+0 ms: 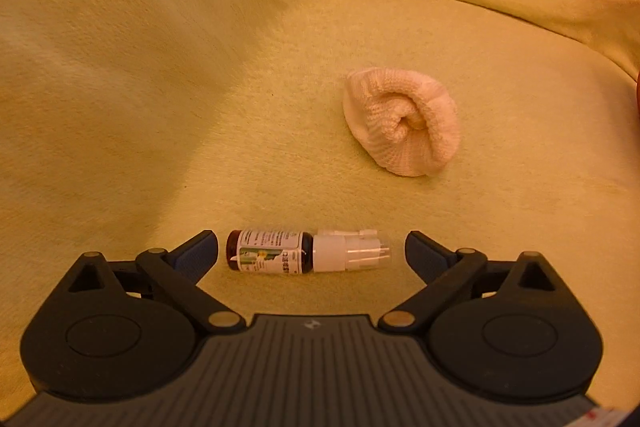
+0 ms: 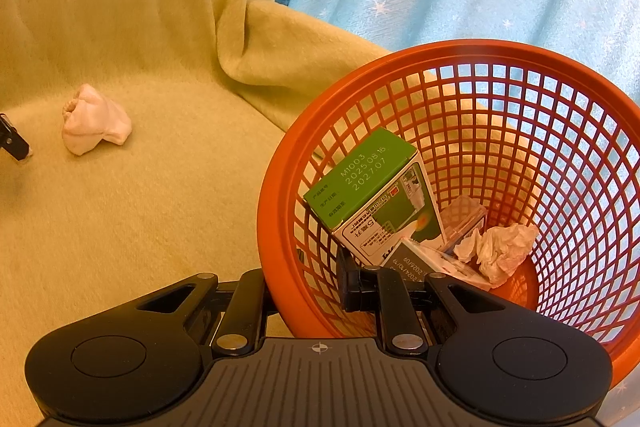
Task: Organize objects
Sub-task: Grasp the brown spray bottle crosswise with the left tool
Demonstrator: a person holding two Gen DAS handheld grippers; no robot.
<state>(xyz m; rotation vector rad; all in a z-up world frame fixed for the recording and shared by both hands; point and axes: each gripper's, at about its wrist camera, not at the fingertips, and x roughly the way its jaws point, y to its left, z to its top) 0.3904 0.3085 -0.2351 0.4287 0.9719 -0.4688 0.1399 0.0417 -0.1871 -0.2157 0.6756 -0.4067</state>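
Spray bottle [image 1: 308, 253], brown glass with a white label and clear-capped white nozzle, lies crosswise on the yellow blanket [image 1: 160, 107], base left, nozzle right, between the wide-open left hand-held gripper [image 1: 311, 254]; right hand-held gripper [image 2: 308, 285] clamps the orange basket [image 2: 276, 227] rim.

Readable print sits mostly on the boxes in the orange basket [image 2: 280, 211].

The green-topped box [image 2: 372, 183], leaning against the basket's left wall, carries white print on its top face: "M1003", "2025.08.16" and "2027.07", with small characters beside them too fine to read; its white side shows a large "5" among more small print. The grey-ended box [image 2: 416, 263] just in front of it bears the dates "2024/10/19" and "2026/09", seen upside down. The small brown spray bottle [image 1: 288, 253] lying on the yellow blanket [image 1: 160, 107] has a label whose print is too small to read.
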